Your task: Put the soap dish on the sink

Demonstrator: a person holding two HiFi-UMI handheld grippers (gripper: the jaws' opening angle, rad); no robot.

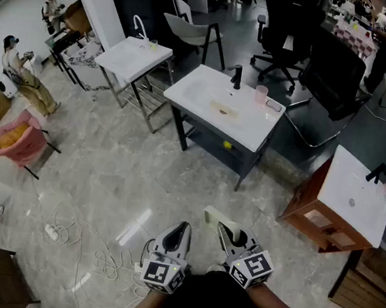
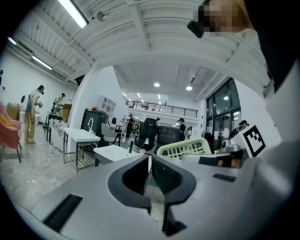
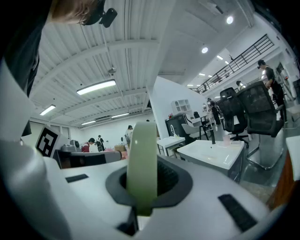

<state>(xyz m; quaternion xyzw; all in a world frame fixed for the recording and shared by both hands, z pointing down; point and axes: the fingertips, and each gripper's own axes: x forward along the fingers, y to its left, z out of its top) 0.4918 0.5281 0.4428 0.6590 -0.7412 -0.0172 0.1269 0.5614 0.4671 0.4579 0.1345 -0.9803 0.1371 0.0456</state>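
The soap dish (image 3: 142,164) is pale green with slotted walls, and it stands on edge between the pads of my right gripper (image 3: 143,187), which is shut on it. In the head view the soap dish (image 1: 214,216) sticks out ahead of the right gripper (image 1: 228,233), low in the picture and over the floor. From the left gripper view the soap dish (image 2: 183,147) shows at the right like a small basket. My left gripper (image 1: 181,231) is beside it, jaws shut with nothing between them. The white sink (image 1: 221,104), with a black tap (image 1: 236,76) and a pink cup (image 1: 261,94), stands well ahead.
A second white sink (image 1: 132,57) stands to the left and a third on a wooden cabinet (image 1: 357,196) to the right. Black office chairs (image 1: 330,76) are behind the middle sink. Cables and a power strip (image 1: 52,231) lie on the floor at the left. People stand far left.
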